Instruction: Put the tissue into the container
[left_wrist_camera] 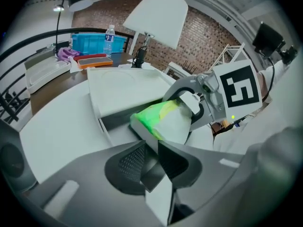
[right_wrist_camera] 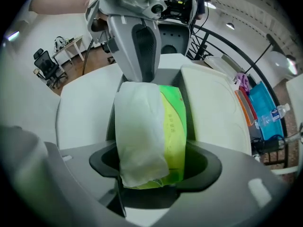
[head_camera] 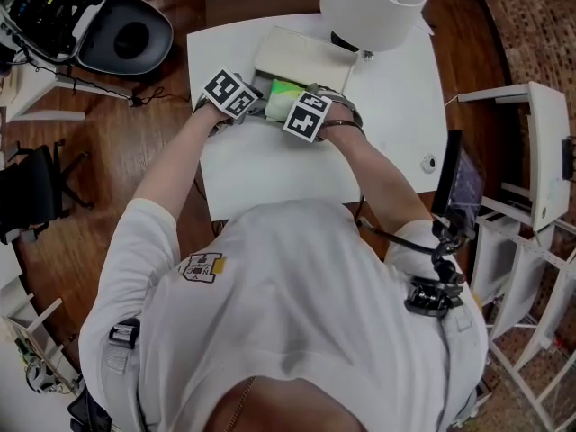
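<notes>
A green and white tissue pack (head_camera: 281,95) lies lengthwise in the dark slot of the white container (head_camera: 301,57) on the table. My right gripper (head_camera: 286,104) is shut on the near end of the tissue pack (right_wrist_camera: 147,131); in the right gripper view the pack fills the gap between the jaws of the right gripper (right_wrist_camera: 149,174). My left gripper (head_camera: 256,106) faces it from the other side. In the left gripper view, the left gripper (left_wrist_camera: 150,150) is shut on a thin white edge of the container (left_wrist_camera: 123,93), just below the tissue pack (left_wrist_camera: 161,119).
A lamp with a white shade (head_camera: 373,7) stands right behind the container on the white table (head_camera: 270,169). A black chair (head_camera: 121,34) is at the far left, a white rack (head_camera: 540,151) at the right. A blue crate (left_wrist_camera: 92,41) sits on a further table.
</notes>
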`<state>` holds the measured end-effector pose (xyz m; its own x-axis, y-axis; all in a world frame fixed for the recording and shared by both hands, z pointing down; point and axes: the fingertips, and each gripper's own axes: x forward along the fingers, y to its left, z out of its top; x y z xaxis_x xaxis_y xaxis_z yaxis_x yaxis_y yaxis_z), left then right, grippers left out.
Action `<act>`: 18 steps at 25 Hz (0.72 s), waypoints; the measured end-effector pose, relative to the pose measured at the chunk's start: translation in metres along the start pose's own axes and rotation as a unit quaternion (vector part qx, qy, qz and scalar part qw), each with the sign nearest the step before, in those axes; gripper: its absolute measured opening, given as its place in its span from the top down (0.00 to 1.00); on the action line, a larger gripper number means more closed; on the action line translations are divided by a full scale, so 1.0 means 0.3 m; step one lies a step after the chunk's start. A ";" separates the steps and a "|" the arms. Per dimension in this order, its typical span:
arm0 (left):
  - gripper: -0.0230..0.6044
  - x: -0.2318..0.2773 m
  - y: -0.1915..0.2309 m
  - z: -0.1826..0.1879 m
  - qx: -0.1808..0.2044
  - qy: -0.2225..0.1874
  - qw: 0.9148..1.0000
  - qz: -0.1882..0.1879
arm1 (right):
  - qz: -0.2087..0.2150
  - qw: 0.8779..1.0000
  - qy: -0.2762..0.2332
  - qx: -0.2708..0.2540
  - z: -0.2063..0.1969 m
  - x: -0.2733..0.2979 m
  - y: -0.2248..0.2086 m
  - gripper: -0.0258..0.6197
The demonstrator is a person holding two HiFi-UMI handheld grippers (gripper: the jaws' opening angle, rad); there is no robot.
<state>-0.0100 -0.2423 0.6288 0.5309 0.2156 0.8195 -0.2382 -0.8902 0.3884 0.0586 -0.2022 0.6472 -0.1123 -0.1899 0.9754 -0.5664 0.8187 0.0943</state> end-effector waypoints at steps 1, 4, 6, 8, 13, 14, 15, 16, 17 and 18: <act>0.84 0.009 -0.004 -0.005 0.004 0.005 1.000 0.000 | 0.001 1.000 0.003 -0.002 -0.005 0.013 0.008 0.45; 0.85 0.027 -0.014 -0.014 0.023 0.017 1.000 0.004 | -0.010 1.000 0.008 -0.012 -0.011 0.032 0.014 0.45; 0.85 0.032 -0.014 -0.018 0.031 0.022 0.999 0.009 | -0.019 1.000 0.012 -0.016 -0.011 0.037 0.010 0.45; 0.85 0.036 -0.013 -0.022 0.033 0.022 0.999 0.012 | -0.023 0.999 0.015 -0.019 -0.010 0.042 0.009 0.45; 0.85 0.018 0.000 -0.016 0.031 0.010 0.999 0.032 | -0.028 0.999 0.014 -0.017 -0.014 0.050 0.002 0.45; 0.85 0.008 0.004 -0.012 0.029 0.004 0.999 0.038 | -0.029 0.999 0.013 -0.017 -0.013 0.052 0.000 0.44; 0.85 -0.002 0.007 -0.007 0.027 -0.003 0.999 0.043 | -0.029 0.999 0.011 -0.018 -0.012 0.053 -0.003 0.44; 0.85 -0.012 0.007 -0.001 0.025 -0.012 0.999 0.047 | -0.029 0.999 0.009 -0.018 -0.012 0.053 -0.006 0.44; 0.85 -0.022 0.004 0.005 0.022 -0.020 0.998 0.050 | -0.027 0.999 0.006 -0.019 -0.012 0.051 -0.007 0.44; 0.85 -0.032 -0.002 0.009 0.019 -0.029 0.998 0.052 | -0.025 0.999 0.004 -0.018 -0.013 0.047 -0.006 0.44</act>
<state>-0.0129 -0.2449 0.6196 0.5516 0.0974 0.8284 -0.2640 -0.9217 0.2842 0.0612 -0.2042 0.6615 -0.0773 -0.2275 0.9707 -0.5408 0.8275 0.1508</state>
